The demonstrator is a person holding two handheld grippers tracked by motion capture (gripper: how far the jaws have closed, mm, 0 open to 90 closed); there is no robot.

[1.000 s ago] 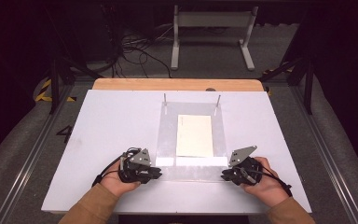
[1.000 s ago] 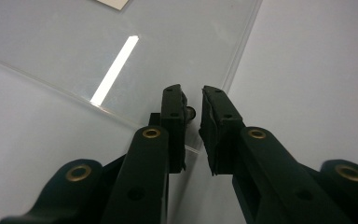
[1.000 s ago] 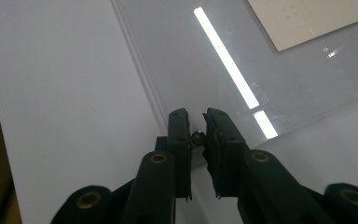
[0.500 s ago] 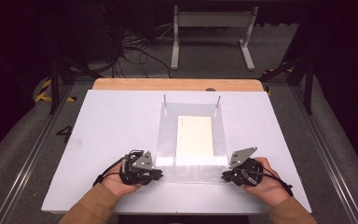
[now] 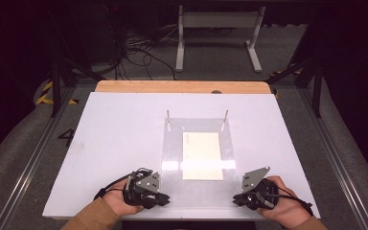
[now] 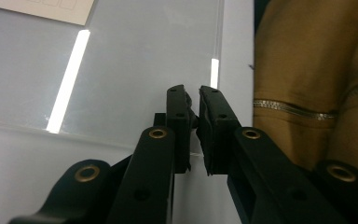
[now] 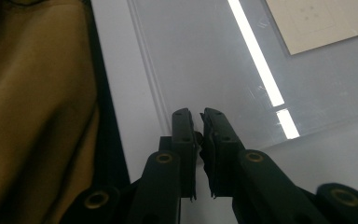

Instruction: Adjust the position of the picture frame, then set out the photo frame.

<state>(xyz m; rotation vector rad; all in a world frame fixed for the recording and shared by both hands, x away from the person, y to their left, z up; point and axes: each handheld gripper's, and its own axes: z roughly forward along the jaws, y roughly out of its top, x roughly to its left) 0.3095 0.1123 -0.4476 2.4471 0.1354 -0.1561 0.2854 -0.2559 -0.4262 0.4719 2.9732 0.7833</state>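
Little has moved: both hands hold position, left gripper [image 5: 162, 197] and right gripper [image 5: 237, 200] jaws clenched at the clear sheet's [image 5: 197, 143] near corners over paper [image 5: 201, 155].

Both grippers low at the near desk edge, jaws nearly closed

The left hand [image 5: 120, 203] holds the left gripper [image 5: 162, 198] at the near left, pointing right; its jaws stand almost together, a thin slit between them. The right hand [image 5: 282, 203] holds the right gripper [image 5: 236, 199] at the near right, pointing left, jaws likewise narrowed to a slit. Tan sleeves [image 5: 93, 218] cover both forearms, entering from below.
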